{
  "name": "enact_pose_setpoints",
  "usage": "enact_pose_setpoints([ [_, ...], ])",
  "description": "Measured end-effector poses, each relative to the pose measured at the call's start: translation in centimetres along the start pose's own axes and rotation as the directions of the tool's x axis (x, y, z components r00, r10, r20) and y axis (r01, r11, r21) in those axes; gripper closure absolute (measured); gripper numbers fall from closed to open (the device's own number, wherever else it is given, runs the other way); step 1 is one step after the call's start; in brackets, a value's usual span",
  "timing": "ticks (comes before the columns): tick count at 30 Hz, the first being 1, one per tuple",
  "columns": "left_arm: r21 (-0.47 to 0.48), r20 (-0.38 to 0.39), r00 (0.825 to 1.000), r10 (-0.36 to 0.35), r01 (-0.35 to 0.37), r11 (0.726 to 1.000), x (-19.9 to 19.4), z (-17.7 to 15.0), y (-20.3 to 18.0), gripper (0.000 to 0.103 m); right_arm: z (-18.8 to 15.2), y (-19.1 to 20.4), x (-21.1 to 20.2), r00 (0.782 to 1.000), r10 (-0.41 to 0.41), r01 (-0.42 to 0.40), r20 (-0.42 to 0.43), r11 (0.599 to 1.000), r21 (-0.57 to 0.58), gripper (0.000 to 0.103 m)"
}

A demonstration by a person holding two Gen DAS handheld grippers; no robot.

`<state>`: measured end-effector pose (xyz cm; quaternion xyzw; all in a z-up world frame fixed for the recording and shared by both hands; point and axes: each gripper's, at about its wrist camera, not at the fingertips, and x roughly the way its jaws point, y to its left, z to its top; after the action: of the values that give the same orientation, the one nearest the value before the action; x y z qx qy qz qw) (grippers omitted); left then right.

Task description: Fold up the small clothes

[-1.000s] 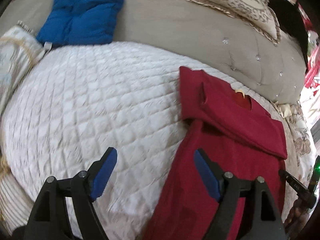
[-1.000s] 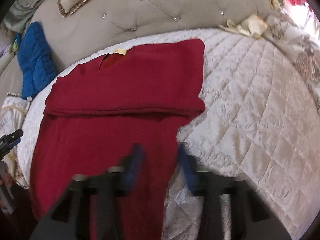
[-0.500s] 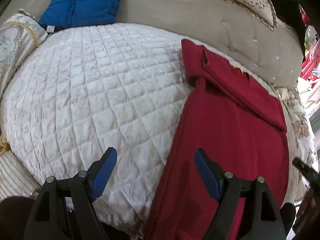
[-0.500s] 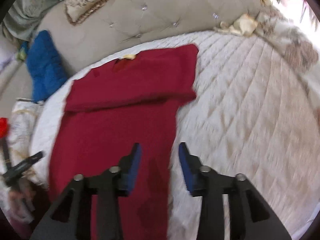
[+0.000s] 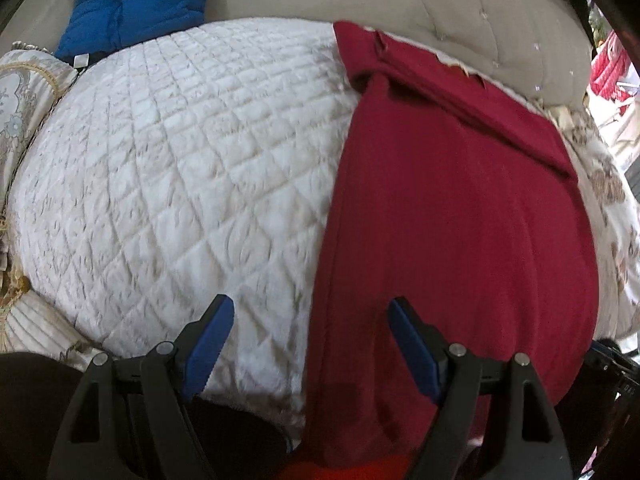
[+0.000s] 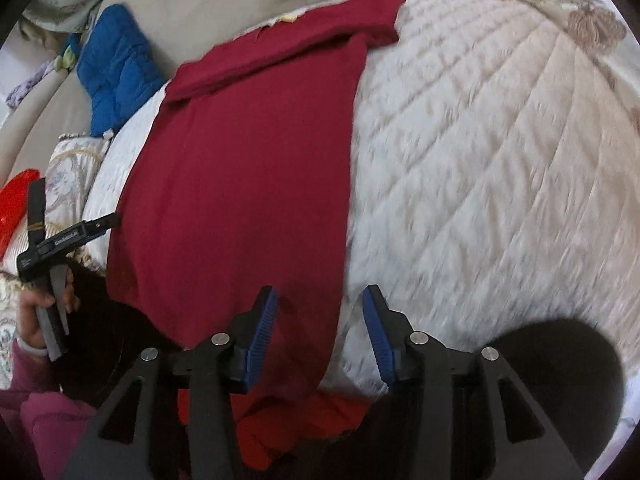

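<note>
The red shirt (image 6: 248,168) lies flat on the bed (image 6: 480,160), sleeves folded in. Both tongs, left (image 5: 310,344) wide apart and right (image 6: 318,328) just opening, are empty; next, grip the hem corners.

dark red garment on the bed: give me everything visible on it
The dark red knit garment lies flat on the white quilted bedspread, folded into a long narrow strip. Its sleeves are folded across the top as a band, with a pale label at the neckline near the beige tufted headboard. The lower end drapes over the bed's near edge. The fabric looks soft and matte, mostly smooth. Neither hand-held gripper touches it.
</note>
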<state>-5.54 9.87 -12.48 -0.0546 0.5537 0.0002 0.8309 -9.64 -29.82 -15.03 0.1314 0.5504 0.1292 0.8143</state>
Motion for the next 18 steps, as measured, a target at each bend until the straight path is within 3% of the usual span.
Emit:
enact_pose_setpoints([
  [5, 0.024, -0.080, 0.997, 0.005, -0.003, 1.000, 0.7, -1.8, -0.3, 0.020, -1.2, 1.0, 1.6, 0.998, 0.015, -0.016, -0.062, 0.999, -0.031, 0.073],
  [18, 0.068, -0.089, 0.995, 0.037, -0.031, 0.997, 0.9, -3.1, -1.6, 0.020, -1.7, 1.2, 2.3, 0.995, 0.029, -0.032, -0.099, 0.999, -0.028, 0.070],
])
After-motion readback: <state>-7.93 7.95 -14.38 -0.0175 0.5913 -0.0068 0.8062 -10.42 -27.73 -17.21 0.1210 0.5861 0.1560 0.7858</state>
